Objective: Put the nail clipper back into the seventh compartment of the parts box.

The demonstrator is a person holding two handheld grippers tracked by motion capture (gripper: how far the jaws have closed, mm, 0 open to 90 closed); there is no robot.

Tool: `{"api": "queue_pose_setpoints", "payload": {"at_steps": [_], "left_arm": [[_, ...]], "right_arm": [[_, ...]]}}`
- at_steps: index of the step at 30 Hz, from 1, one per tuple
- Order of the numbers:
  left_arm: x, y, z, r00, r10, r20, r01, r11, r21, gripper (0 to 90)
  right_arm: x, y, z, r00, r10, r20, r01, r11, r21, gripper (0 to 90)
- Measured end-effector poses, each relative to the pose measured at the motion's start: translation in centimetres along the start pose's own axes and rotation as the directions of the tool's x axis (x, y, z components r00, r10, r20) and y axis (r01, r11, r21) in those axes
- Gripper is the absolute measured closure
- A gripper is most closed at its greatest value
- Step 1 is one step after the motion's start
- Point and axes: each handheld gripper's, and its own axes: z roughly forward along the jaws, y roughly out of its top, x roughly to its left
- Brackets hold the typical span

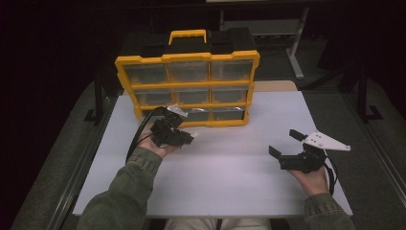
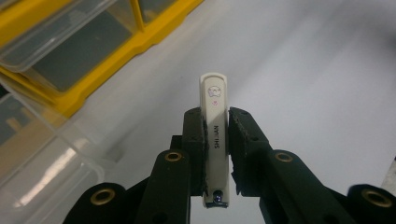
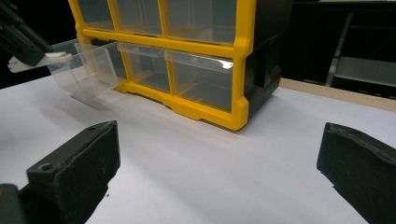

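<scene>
The left gripper [image 2: 215, 154] clamps a white nail clipper [image 2: 215, 135] near the yellow drawer cabinet [image 1: 187, 86]; the right gripper [image 1: 285, 143] hovers wide open over the table [image 1: 230, 172].

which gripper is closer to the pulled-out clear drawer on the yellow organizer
Left. The left gripper, clamping a white nail clipper, sits right beside the open bottom-left drawer. The right gripper is open and empty, well off toward the table's right edge.
</scene>
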Motion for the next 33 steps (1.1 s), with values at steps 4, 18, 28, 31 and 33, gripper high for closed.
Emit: {"api": "queue_pose_setpoints", "payload": {"at_steps": [4,18,28,31,33], "left_arm": [[0.4,0.2,-0.4,0.9999,-0.012,-0.002,0.012,0.9999,-0.008,77.5],[2.7,0.3,-1.2,0.9985,-0.047,-0.030,0.047,0.9989,-0.008,77.5],[4.0,0.0,-1.7,0.9956,-0.083,-0.044,0.082,0.9963,-0.025,77.5],[4.5,-0.1,-2.0,0.9943,-0.094,-0.051,0.093,0.9953,-0.029,77.5],[4.8,-0.2,-2.2,0.9934,-0.101,-0.055,0.099,0.9944,-0.037,77.5]], "right_arm": [[0.0,0.0,0.0,1.0000,0.001,0.001,-0.001,1.000,-0.001,0.0],[0.0,-0.1,0.0,1.0000,0.001,-0.002,-0.001,1.000,0.004,0.0],[0.0,-0.1,0.0,1.0000,0.001,-0.001,-0.001,1.000,0.007,0.0],[0.0,-0.1,0.1,1.0000,0.000,-0.001,0.000,1.000,0.008,0.0],[0.0,-0.1,0.1,1.0000,0.001,-0.001,-0.001,1.000,0.008,0.0]]}}
